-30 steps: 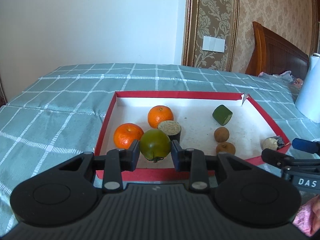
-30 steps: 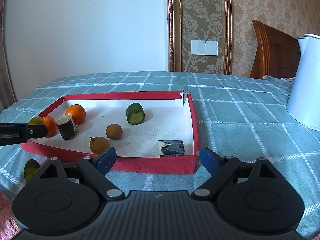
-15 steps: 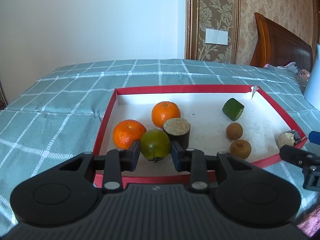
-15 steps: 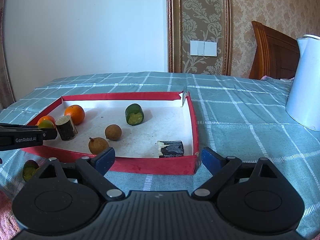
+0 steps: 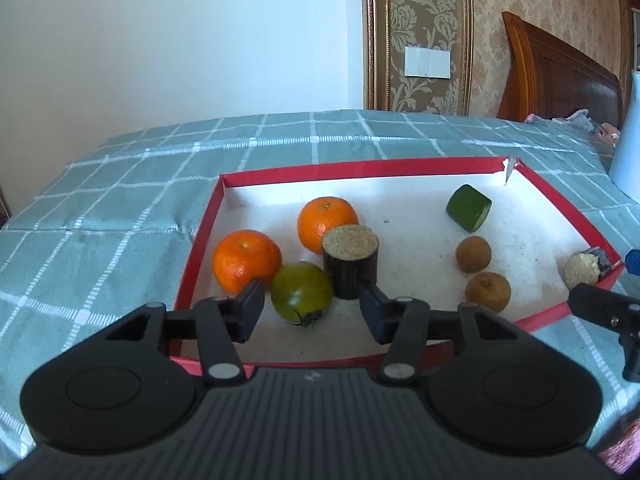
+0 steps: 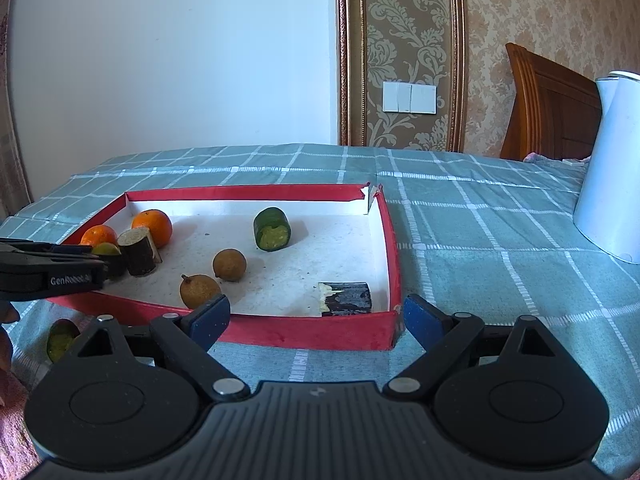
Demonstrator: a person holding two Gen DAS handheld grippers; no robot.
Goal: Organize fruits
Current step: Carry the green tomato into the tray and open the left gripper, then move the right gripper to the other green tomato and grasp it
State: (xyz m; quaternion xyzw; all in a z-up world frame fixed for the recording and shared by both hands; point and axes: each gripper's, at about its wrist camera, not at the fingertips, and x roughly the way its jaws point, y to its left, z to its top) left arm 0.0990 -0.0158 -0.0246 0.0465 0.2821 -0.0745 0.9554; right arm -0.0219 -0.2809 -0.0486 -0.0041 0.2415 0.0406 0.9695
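Note:
A red-rimmed white tray (image 5: 552,204) (image 6: 390,236) lies on the checked cloth. In it, a green citrus fruit (image 5: 301,293) rests beside two oranges (image 5: 247,261) (image 5: 327,224) and a dark cut cylinder (image 5: 351,261). My left gripper (image 5: 310,314) is open, its pads apart on either side of the green fruit. Two brown longans (image 5: 473,254) (image 5: 488,292), a green cut piece (image 5: 469,207) and a dark cut piece (image 6: 346,298) also lie in the tray. My right gripper (image 6: 316,318) is open and empty at the tray's near edge.
A green cut fruit piece (image 6: 60,339) lies on the cloth outside the tray's near left corner. A white kettle (image 6: 612,168) stands at the right. A wooden headboard (image 6: 548,108) and wall lie behind.
My left gripper lowered the green fruit into the tray beside the near orange and opened, letting it go. The right gripper stayed open and hardly moved.

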